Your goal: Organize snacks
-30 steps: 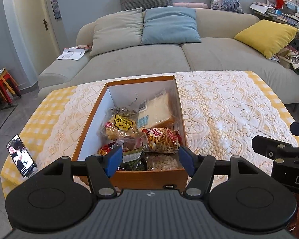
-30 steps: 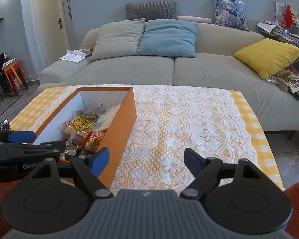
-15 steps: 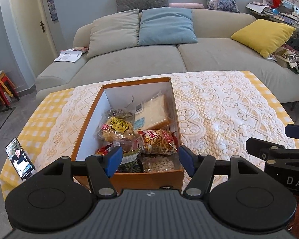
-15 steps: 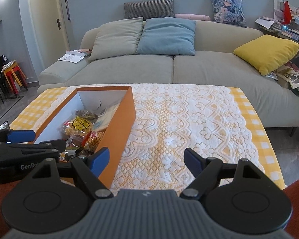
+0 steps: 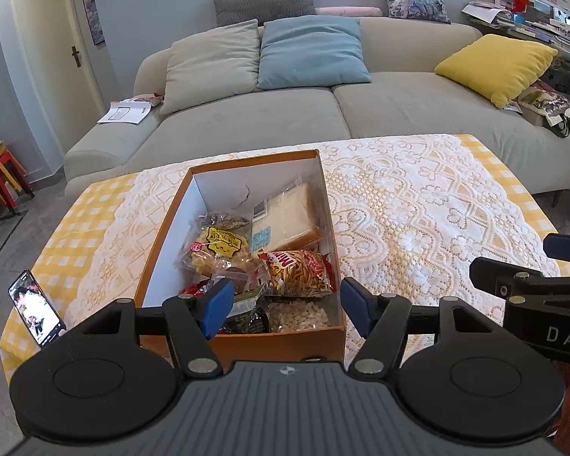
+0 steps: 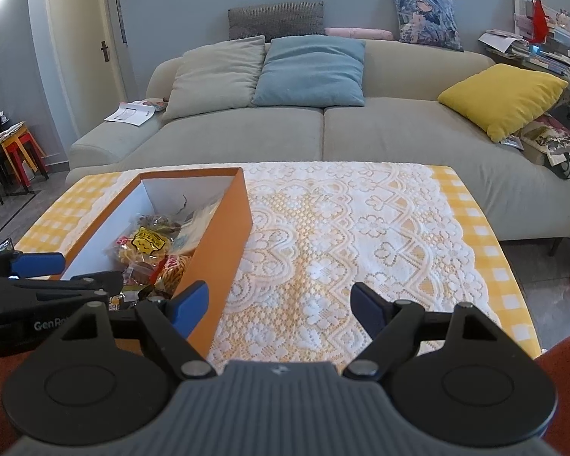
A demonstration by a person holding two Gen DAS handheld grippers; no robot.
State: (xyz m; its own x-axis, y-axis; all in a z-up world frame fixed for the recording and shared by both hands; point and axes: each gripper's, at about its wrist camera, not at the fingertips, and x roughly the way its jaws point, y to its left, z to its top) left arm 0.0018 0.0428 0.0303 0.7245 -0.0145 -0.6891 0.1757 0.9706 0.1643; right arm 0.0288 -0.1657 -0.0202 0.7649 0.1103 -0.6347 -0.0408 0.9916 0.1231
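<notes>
An orange cardboard box (image 5: 159, 228) with a white inside stands on the lace-covered table (image 5: 418, 209); it also shows in the right wrist view (image 6: 228, 235). It holds several snack packs: a yellow-label pastry bag (image 5: 216, 243), a bread pack (image 5: 288, 216), a red stick-snack bag (image 5: 300, 273), a clear bag of white pieces (image 5: 300, 315). My left gripper (image 5: 285, 306) is open and empty, just before the box's near end. My right gripper (image 6: 281, 304) is open and empty over the lace, right of the box.
A phone (image 5: 38, 311) leans at the table's left front corner. A grey sofa (image 5: 323, 114) with cushions stands behind the table. Red and yellow stools (image 5: 3, 174) are on the floor at the left. Shelves with papers (image 5: 532, 15) are at the far right.
Both grippers have drawn back slightly from the table and lifted a little; the box and table look a bit farther away. Jaws stay open. Snacks have not moved.
</notes>
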